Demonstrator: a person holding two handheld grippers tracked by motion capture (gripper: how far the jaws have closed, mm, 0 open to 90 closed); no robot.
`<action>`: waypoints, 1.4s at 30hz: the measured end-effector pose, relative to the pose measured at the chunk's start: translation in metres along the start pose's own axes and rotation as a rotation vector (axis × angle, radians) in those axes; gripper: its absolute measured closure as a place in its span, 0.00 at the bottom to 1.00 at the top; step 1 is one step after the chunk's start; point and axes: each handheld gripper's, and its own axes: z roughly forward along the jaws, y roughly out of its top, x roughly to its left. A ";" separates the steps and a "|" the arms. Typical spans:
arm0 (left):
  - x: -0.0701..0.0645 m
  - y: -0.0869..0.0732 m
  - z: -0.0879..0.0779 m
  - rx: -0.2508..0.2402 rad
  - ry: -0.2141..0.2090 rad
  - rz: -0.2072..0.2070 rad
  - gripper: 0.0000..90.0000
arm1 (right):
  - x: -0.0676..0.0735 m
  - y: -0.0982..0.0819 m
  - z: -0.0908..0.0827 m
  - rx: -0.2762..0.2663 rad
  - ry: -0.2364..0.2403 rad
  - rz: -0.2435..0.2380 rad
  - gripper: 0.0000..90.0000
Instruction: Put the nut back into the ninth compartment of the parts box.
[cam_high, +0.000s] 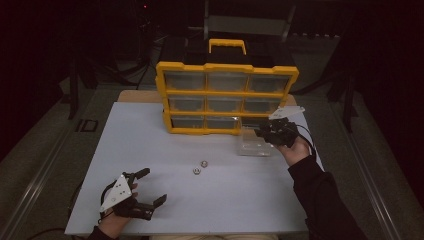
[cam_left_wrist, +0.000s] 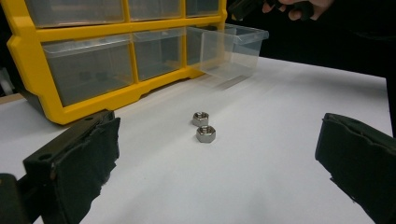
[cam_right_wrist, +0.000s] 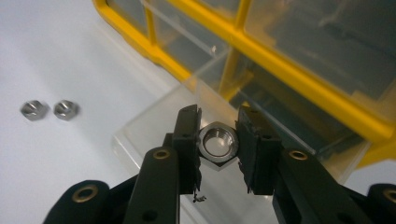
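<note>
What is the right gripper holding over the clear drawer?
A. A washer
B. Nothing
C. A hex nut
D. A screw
C. In the right gripper view the right gripper is shut on a hex nut, with the clear drawer below it; two more nuts lie on the table.

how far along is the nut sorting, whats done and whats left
Done: the clear drawer is pulled out of the yellow organizer onto the table. In hand: the right gripper is shut on one nut above that drawer. Left: two loose nuts lie on the table; the left gripper is open beside them.
</note>
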 end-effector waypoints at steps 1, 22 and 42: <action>0.000 0.000 0.000 0.001 -0.001 0.001 0.00 | -0.001 0.000 0.002 0.012 -0.003 0.007 0.78; 0.000 0.000 0.000 0.000 0.000 -0.001 0.00 | -0.012 -0.006 0.030 0.232 -0.007 0.131 0.77; 0.001 0.000 0.000 0.004 0.002 -0.004 0.00 | -0.013 0.008 0.009 0.172 0.012 0.202 0.32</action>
